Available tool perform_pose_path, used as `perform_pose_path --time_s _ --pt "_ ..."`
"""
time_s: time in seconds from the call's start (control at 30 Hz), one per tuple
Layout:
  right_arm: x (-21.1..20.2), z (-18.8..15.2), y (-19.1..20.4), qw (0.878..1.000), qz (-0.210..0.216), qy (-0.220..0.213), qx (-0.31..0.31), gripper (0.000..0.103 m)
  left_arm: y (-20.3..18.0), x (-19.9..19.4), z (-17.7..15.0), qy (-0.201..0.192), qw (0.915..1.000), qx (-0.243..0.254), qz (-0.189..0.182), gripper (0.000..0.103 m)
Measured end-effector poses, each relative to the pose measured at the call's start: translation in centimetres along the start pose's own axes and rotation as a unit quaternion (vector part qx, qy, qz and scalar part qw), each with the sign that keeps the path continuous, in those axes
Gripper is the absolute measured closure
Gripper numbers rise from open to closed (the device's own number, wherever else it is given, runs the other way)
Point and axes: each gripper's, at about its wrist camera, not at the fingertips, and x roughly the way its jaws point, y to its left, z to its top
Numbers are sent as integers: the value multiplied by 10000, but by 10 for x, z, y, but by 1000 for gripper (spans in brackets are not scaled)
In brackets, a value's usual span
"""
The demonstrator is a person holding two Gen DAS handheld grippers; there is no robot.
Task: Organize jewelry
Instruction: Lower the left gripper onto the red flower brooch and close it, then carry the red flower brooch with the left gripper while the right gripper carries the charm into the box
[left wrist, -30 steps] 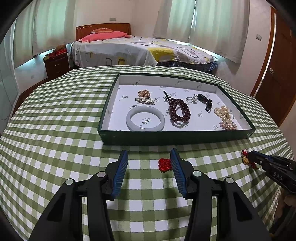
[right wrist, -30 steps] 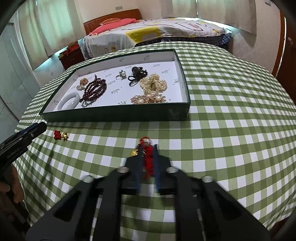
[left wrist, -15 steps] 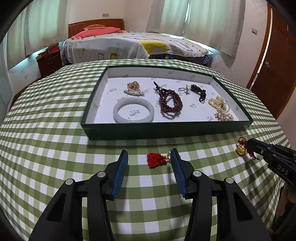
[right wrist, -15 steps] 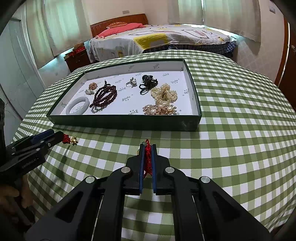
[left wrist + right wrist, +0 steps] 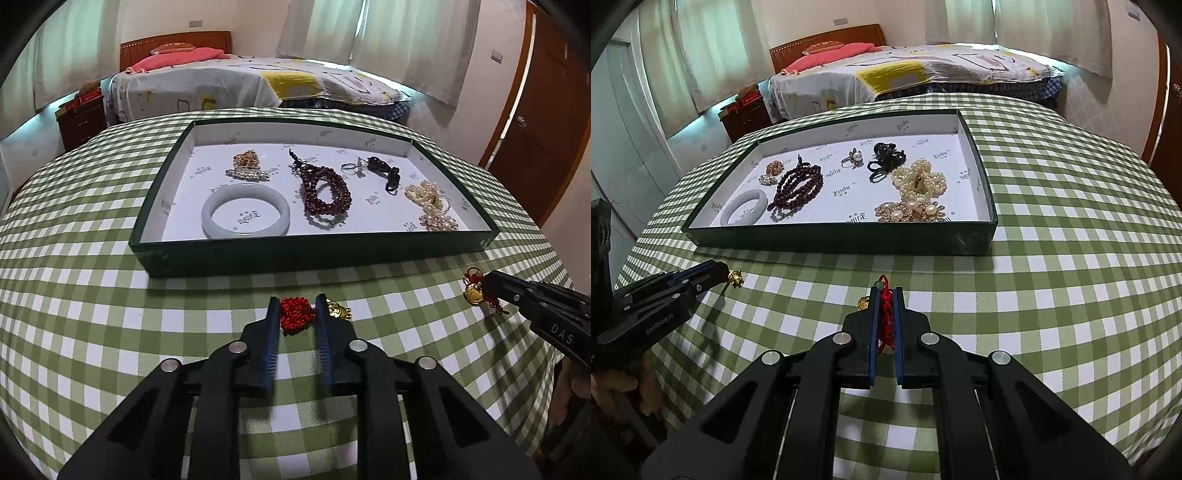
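Note:
A green tray (image 5: 325, 254) with a white floor holds a jade bangle (image 5: 245, 215), dark red beads (image 5: 325, 194), gold brooches, a ring, a black piece and pearls (image 5: 430, 205). My left gripper (image 5: 295, 308) has closed around a red knotted charm (image 5: 295, 314) with a gold bead (image 5: 338, 310), low over the cloth in front of the tray. My right gripper (image 5: 885, 295) is shut on a second red cord charm (image 5: 886, 317) with a gold pendant (image 5: 472, 293), held just above the cloth. The tray also shows in the right wrist view (image 5: 849, 240).
The round table wears a green and white checked cloth (image 5: 92, 295). A bed (image 5: 240, 85) stands behind the table, a wooden door (image 5: 546, 122) to the right and a nightstand (image 5: 83, 118) to the left.
My left gripper moved forward and its jaws closed from wide open onto the red knotted charm. My right gripper stayed shut on its charm and shifted little.

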Motion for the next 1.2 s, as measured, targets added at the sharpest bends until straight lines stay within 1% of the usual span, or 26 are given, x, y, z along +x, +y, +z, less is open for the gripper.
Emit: perform_pose_path --time_s 0.13,0.6,1.2 --pt "1 0 0 10000 0 0 -7 96 -3 -2 -2 -35 10000 77 1 88" --pt "-8 0 6 9999 26 -120 -107 96 -8 -21 1 -292 9995 135 24 89" --pt "-12 -3 12 9996 -43 -185 -205 96 -7 -27 1 -274 9992 57 291 89"
